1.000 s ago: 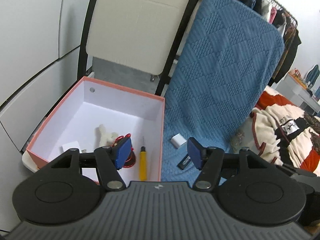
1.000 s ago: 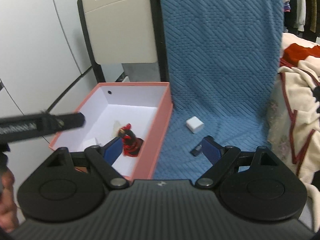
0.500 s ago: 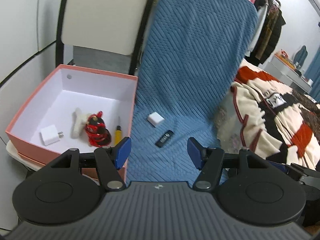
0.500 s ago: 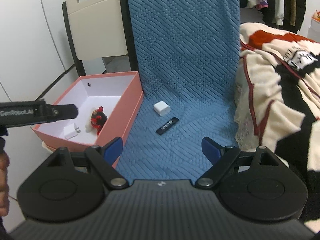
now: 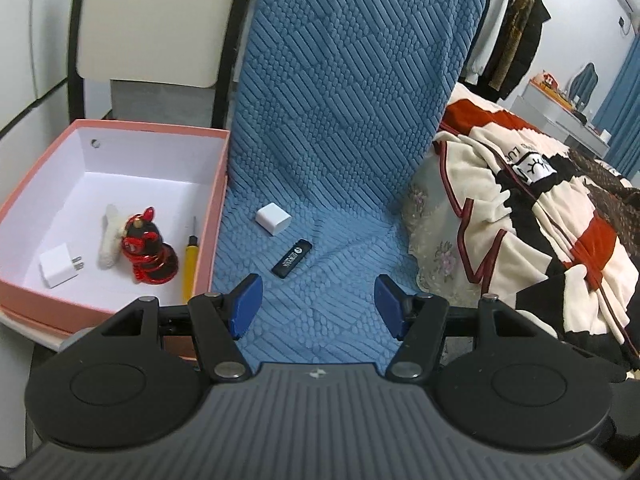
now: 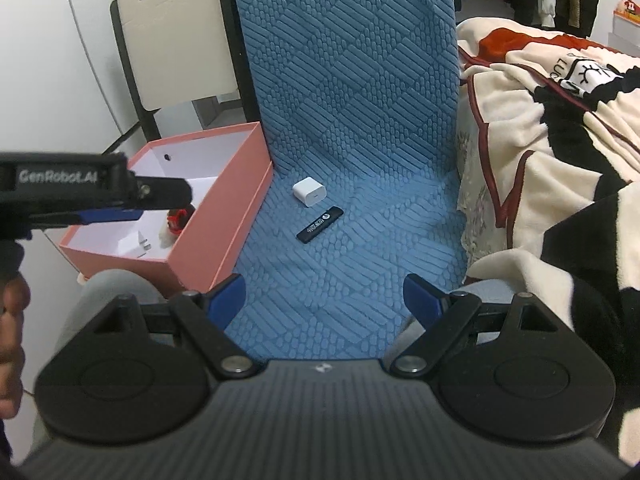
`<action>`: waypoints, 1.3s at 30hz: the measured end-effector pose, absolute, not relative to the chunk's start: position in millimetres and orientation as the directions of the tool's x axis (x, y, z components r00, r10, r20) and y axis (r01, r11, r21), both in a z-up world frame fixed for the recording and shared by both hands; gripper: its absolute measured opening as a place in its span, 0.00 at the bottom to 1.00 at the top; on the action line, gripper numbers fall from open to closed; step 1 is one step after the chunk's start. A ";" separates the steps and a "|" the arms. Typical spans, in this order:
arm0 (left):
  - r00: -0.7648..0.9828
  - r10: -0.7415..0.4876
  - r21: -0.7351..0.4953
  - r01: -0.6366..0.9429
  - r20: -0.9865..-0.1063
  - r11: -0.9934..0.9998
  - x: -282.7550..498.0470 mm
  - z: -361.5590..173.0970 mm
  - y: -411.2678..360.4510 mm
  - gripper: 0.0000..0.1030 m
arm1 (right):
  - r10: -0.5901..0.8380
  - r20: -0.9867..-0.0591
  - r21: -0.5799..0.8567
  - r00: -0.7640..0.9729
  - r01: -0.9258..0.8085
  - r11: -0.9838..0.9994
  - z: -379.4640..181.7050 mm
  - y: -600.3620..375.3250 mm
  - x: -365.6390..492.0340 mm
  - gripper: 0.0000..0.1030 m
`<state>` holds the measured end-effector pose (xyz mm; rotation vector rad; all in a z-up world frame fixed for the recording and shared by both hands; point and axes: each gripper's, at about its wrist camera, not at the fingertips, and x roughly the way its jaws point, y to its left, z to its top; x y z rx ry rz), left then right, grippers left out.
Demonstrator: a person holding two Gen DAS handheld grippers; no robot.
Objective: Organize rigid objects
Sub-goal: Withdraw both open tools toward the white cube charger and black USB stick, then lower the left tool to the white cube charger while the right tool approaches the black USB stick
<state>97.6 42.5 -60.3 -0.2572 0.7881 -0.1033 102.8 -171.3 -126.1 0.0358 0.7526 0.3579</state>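
The blue quilted mat [image 5: 344,128] is covering the seat and back of a chair, and the patterned blanket [image 5: 540,216] is crowding its right edge. The pink box [image 5: 218,216] is sitting against the mat's left edge, wall touching fabric. Inside it are lying a white plug adapter [image 5: 59,265], a red-and-black figurine [image 5: 149,249], a pale plush piece [image 5: 110,236] and a yellow screwdriver [image 5: 190,256].

Two items are waiting on the mat, near each other but apart: the white charger cube [image 6: 309,191] and the black USB stick [image 6: 320,225].

The left gripper [image 5: 316,307] and right gripper [image 6: 324,306] are both standing released, with nothing between the pads.

Risk: the stick is lying flat and thin on soft ribbed fabric, so closing pads are likely to pinch cloth or skid over it. The cube's smooth faces may slip.

Clearance: open mat is lying ahead of both grippers. The box wall at the left is limiting a low sideways carry, so lifted items will be needing to clear its rim.
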 end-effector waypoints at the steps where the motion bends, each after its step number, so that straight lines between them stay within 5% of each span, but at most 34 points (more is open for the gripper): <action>1: 0.699 -0.192 -0.268 0.001 -0.689 0.963 102.8 -62.1 40.6 0.65 | 0.329 -0.658 0.155 0.677 -0.306 0.939 -129.0 -170.1 104.8 0.85; 26: 0.595 -0.167 -0.128 0.108 -0.786 0.986 272.0 -179.8 27.4 0.65 | 0.388 -0.695 0.194 0.605 -0.362 0.912 -216.3 -121.5 188.6 0.84; 39: 0.556 -0.157 -0.110 0.118 -0.816 0.987 343.1 -204.9 40.8 0.65 | 0.407 -0.741 0.311 0.534 -0.264 0.913 -250.3 -105.0 264.6 0.67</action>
